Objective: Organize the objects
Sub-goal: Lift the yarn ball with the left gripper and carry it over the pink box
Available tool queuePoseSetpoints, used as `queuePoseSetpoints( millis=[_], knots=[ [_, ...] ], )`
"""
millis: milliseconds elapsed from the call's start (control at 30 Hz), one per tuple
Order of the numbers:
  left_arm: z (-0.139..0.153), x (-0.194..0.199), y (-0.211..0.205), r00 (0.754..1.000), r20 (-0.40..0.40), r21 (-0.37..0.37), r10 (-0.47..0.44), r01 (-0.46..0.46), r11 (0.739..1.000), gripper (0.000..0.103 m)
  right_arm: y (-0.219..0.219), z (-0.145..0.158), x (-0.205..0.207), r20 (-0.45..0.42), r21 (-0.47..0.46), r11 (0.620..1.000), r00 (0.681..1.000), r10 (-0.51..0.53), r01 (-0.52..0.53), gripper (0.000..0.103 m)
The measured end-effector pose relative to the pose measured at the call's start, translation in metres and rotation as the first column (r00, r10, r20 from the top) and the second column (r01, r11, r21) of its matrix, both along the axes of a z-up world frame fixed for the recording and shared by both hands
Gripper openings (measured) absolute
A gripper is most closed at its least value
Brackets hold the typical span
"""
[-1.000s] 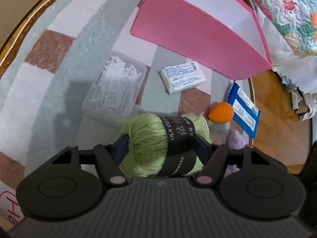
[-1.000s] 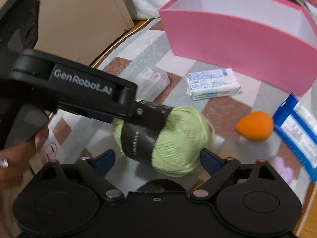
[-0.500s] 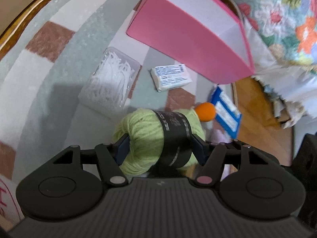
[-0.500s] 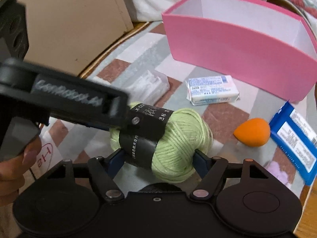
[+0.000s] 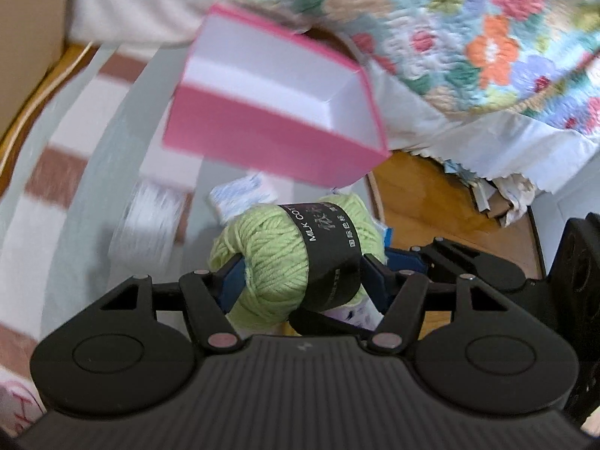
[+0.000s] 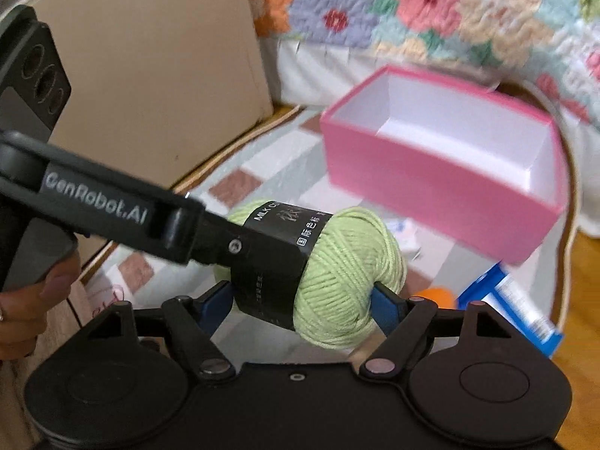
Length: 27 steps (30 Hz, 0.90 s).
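Item: green yarn ball [image 5: 277,262] with black paper band, held clear above the checked rug [image 5: 75,172], in front of the pink box [image 6: 423,172]. It is clamped across its ends by the blue pads of the left gripper [image 5: 300,277]. The right gripper [image 6: 300,300] is also set around it, pads against both sides, with its jaws opening. The box stands open, white inside, on the rug beside a floral quilt [image 6: 431,3]. Below the yarn are noted a blurred white packet [image 5: 243,195], a blue packet [image 6: 513,300] and an orange object [image 6: 437,296].
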<state>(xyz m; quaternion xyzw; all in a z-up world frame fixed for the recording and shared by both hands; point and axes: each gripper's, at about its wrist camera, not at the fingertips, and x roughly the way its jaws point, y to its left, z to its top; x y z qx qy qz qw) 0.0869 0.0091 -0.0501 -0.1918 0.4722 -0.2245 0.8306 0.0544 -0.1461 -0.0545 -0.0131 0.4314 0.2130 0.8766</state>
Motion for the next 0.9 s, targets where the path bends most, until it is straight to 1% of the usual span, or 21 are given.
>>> queuePoseSetpoints(
  millis=[100, 133, 200, 233, 267, 367, 467, 567, 667, 767, 900],
  knots=[
    [0.028, 0.012, -0.012, 0.998, 0.053, 0.022, -0.039, 0.037, 0.999, 0.063, -0.012, 0.022, 0.003, 0.058, -0.016, 1.000, 0.998, -0.009, 0.010, 0.080],
    [0.038, 0.016, -0.016, 0.996, 0.076, 0.026, -0.050, 0.048, 0.999, 0.063, -0.016, 0.030, 0.006, 0.075, -0.023, 0.999, 0.997, -0.020, 0.022, 0.077],
    [0.054, 0.022, -0.020, 0.990, 0.125, 0.042, -0.067, 0.062, 0.997, 0.063, -0.028, 0.046, 0.014, 0.104, 0.006, 0.998, 0.992, -0.066, 0.066, 0.075],
    [0.059, 0.025, -0.022, 0.988, 0.137, 0.037, -0.072, 0.068, 0.997, 0.063, -0.034, 0.053, 0.017, 0.119, 0.031, 0.997, 0.990, -0.079, 0.076, 0.074],
    [0.064, 0.030, -0.023, 0.987, 0.142, 0.030, -0.076, 0.072, 0.997, 0.063, -0.039, 0.061, 0.019, 0.138, 0.043, 0.996, 0.986, -0.088, 0.083, 0.073],
    [0.075, 0.050, -0.034, 0.983, 0.159, 0.041, -0.089, 0.084, 0.996, 0.063, -0.046, 0.072, 0.031, 0.170, 0.004, 0.997, 0.982, -0.079, 0.080, 0.073],
    [0.080, 0.079, -0.043, 0.982, 0.163, 0.046, -0.099, 0.093, 0.995, 0.063, -0.056, 0.079, 0.049, 0.154, 0.004, 0.996, 0.984, -0.087, 0.088, 0.073],
    [0.078, 0.114, -0.051, 0.984, 0.146, 0.036, -0.103, 0.099, 0.994, 0.063, -0.064, 0.081, 0.078, 0.131, -0.011, 0.994, 0.985, -0.109, 0.111, 0.073],
    [0.065, 0.152, -0.065, 0.987, 0.112, 0.037, -0.112, 0.108, 0.993, 0.064, -0.073, 0.075, 0.110, 0.097, -0.028, 0.990, 0.986, -0.133, 0.136, 0.074],
    [0.048, 0.188, -0.080, 0.989, 0.067, 0.054, -0.129, 0.125, 0.991, 0.064, -0.089, 0.059, 0.142, 0.053, -0.047, 0.987, 0.987, -0.151, 0.154, 0.074],
    [0.025, 0.226, -0.099, 0.987, 0.036, 0.102, -0.157, 0.153, 0.983, 0.063, -0.105, 0.030, 0.178, 0.021, -0.069, 0.982, 0.985, -0.172, 0.173, 0.074]
  ],
)
